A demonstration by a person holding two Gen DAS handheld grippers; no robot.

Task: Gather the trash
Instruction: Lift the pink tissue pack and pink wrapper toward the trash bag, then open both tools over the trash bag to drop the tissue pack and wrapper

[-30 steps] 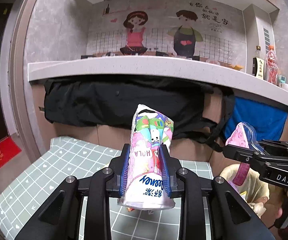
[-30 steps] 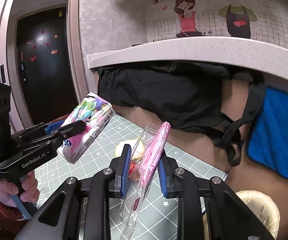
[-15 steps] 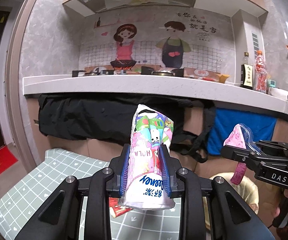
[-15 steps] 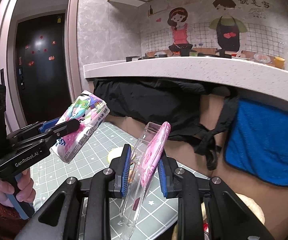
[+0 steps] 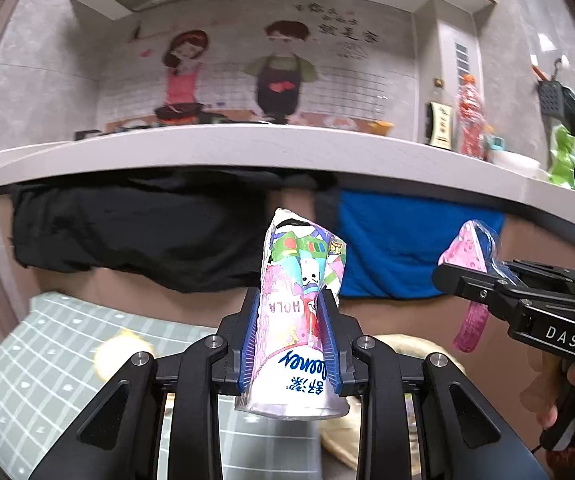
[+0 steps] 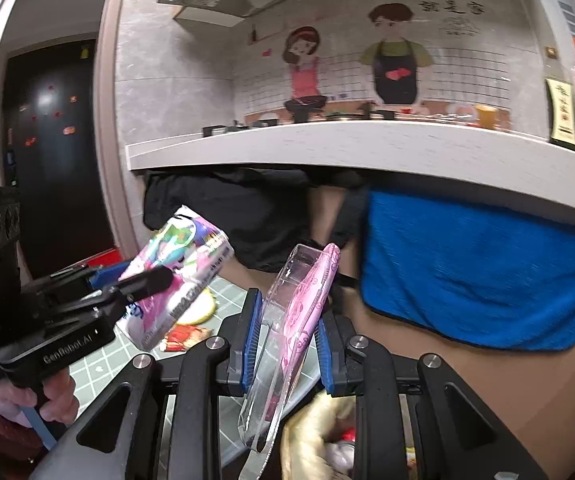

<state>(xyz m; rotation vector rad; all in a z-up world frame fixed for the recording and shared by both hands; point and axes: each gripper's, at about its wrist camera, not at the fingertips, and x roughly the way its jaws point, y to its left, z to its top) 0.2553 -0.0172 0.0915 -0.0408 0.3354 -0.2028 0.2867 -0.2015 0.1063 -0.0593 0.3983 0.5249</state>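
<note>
My left gripper is shut on a colourful cartoon-printed tissue pack, held upright above the green grid mat. The same pack shows in the right wrist view, clamped by the left gripper at the left. My right gripper is shut on a clear plastic blister package with a pink card, tilted on edge. In the left wrist view that package sticks out of the right gripper at the right. A cream-coloured bag opening lies just below the right gripper.
A pale countertop runs across above, with black cloth and a blue towel hanging under it. A yellow item and a red wrapper lie on the mat. A hand holds the left gripper's handle.
Both grippers have swung to the right with their items held; the blue towel now sits behind them and the mat has slid left. The cream bag has come in under the right gripper.
</note>
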